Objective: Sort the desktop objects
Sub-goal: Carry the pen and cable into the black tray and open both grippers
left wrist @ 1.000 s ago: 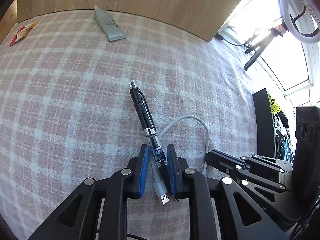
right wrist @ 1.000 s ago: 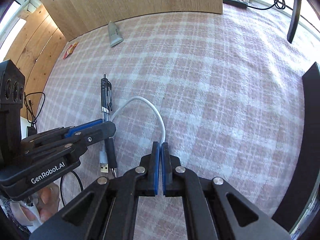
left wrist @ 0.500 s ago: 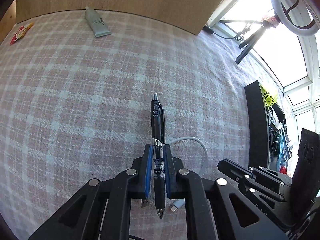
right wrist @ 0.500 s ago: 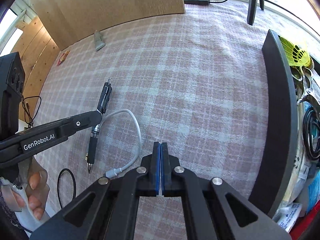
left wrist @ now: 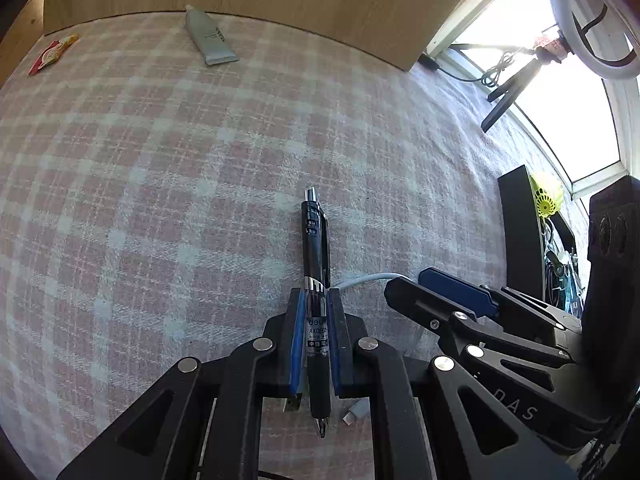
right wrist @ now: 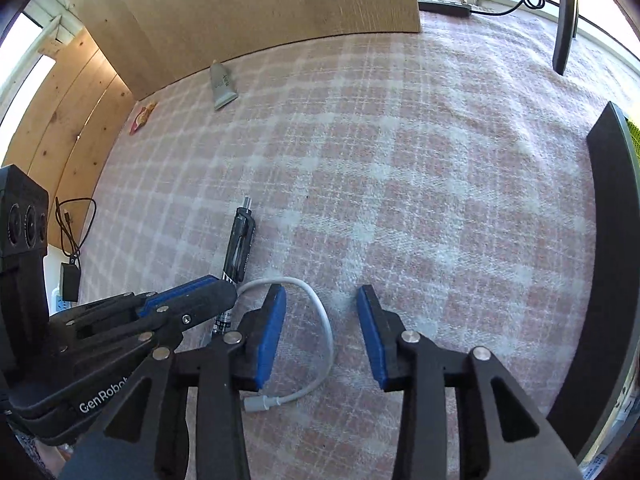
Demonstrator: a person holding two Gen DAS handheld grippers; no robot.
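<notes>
Left claw pinches a glossy black pen above pink plaid cloth; right claw gapes wide over a smooth white cable.

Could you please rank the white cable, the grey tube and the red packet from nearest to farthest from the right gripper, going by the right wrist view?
1. white cable: looped on the cloth between the open fingers of the right gripper.
2. grey tube: far off, left of centre, by the wooden board.
3. red packet: far left; too close to the tube to call.
</notes>
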